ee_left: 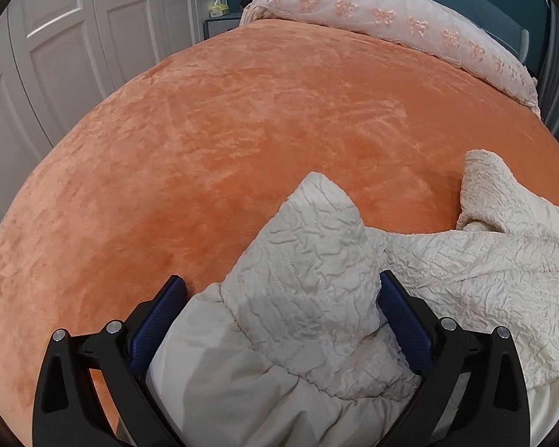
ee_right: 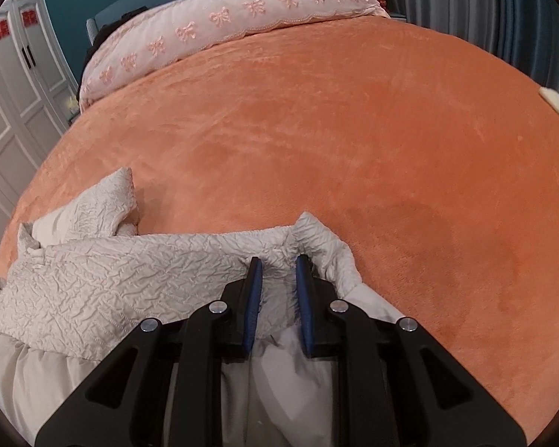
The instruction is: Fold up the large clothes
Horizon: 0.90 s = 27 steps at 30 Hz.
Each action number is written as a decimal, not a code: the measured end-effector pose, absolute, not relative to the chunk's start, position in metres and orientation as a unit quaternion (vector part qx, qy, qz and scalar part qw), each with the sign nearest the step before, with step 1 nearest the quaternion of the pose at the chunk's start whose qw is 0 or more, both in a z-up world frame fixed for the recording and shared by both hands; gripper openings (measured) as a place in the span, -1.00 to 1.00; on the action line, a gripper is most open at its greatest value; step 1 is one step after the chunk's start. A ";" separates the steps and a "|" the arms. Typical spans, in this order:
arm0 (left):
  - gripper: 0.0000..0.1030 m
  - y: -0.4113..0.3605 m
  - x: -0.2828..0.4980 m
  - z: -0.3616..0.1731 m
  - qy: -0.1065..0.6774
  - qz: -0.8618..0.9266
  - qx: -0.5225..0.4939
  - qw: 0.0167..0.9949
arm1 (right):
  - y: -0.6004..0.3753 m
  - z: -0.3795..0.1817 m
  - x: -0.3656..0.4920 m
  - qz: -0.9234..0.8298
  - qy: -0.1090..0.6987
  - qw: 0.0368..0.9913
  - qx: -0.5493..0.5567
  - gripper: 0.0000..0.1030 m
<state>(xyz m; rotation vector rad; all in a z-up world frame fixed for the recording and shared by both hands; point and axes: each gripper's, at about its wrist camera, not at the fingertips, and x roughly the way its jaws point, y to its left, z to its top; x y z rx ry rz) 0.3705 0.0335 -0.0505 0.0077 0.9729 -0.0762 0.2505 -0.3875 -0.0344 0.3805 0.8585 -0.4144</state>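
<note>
One orange bed (ee_left: 242,119), one pink quilt (ee_left: 391,18) at the bed's head, one cream garment (ee_left: 309,279) bunched at the bed's near edge, left gripper (ee_left: 283,294) wide around a raised fold, right gripper (ee_right: 278,272) narrow, pinching another fold.

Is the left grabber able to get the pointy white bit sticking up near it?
Probably yes. The left gripper is open, and the raised fold of the cream garment already sits between its fingers, with nothing blocking it.
</note>
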 end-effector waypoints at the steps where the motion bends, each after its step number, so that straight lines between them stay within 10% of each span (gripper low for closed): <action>1: 0.90 0.034 0.369 -0.047 0.468 -0.033 0.009 0.883 | -0.385 -0.031 0.252 -0.203 0.417 0.869 0.173 -0.66; 6: 0.89 0.056 0.330 -0.010 0.472 -0.052 -0.019 0.880 | -0.338 0.023 0.226 -0.212 0.401 0.883 0.120 -0.30; 27: 0.90 0.165 0.153 -0.014 0.524 -0.079 -0.223 0.818 | -0.190 0.061 0.176 -0.101 0.415 0.899 0.093 -0.25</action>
